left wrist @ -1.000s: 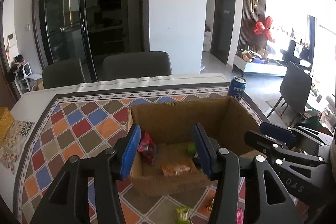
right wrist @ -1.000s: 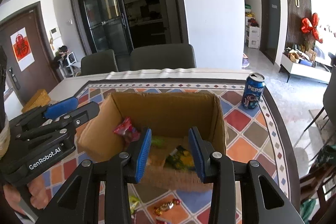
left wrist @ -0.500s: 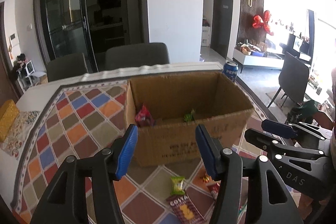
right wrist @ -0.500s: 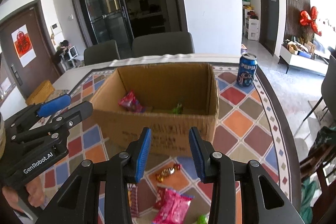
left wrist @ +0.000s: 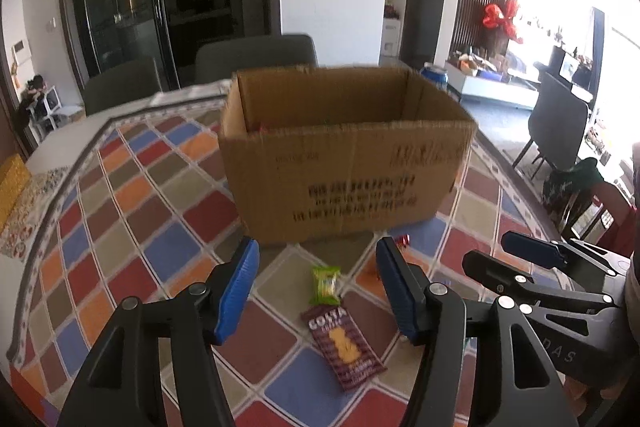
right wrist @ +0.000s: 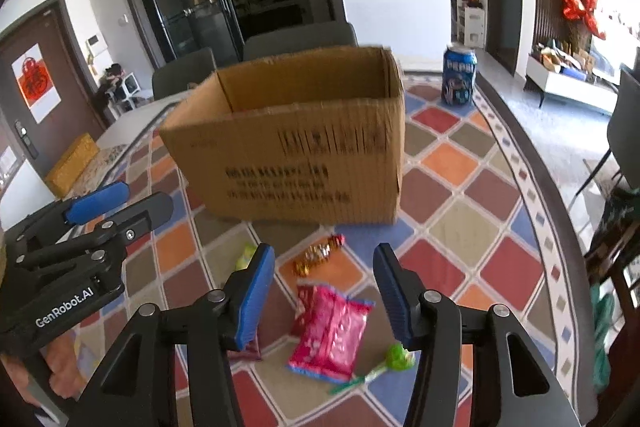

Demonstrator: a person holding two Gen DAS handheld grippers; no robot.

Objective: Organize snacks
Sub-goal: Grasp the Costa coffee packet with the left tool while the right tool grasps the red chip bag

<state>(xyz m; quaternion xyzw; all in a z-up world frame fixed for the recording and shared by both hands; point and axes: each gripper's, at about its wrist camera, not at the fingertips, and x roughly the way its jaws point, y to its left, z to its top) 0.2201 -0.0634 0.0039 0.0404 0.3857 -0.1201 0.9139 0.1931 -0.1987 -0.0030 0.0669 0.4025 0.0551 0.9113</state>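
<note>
Both grippers hang over the near part of the table with nothing between their blue pads. We see our left gripper (left wrist: 316,291) spread wide above a small green packet (left wrist: 326,281) and a brown Costa biscuit pack (left wrist: 344,343), which lie end to end on the patterned tablecloth (left wrist: 120,195). Our right gripper (right wrist: 324,291) is just as wide apart, and between its fingers on the cloth lies a pink snack bag (right wrist: 330,333). Just right of that bag is a green lollipop (right wrist: 394,359), its stick pointing left under the bag's near corner. Farther off, a gold-wrapped candy (right wrist: 318,253) lies close to the near wall of the cardboard box (right wrist: 296,163). A pale green packet (right wrist: 245,255) peeps out beside the right gripper's left finger.

The box stands open-topped in the middle of the table, beyond all the loose snacks, with dark print on its near wall. From these low angles we cannot make out what lies inside it. A blue Pepsi can (right wrist: 459,74) stands upright beyond the box's far right corner, well apart from the snacks. Grey chairs (left wrist: 256,55) stand at the far edge of the table.
</note>
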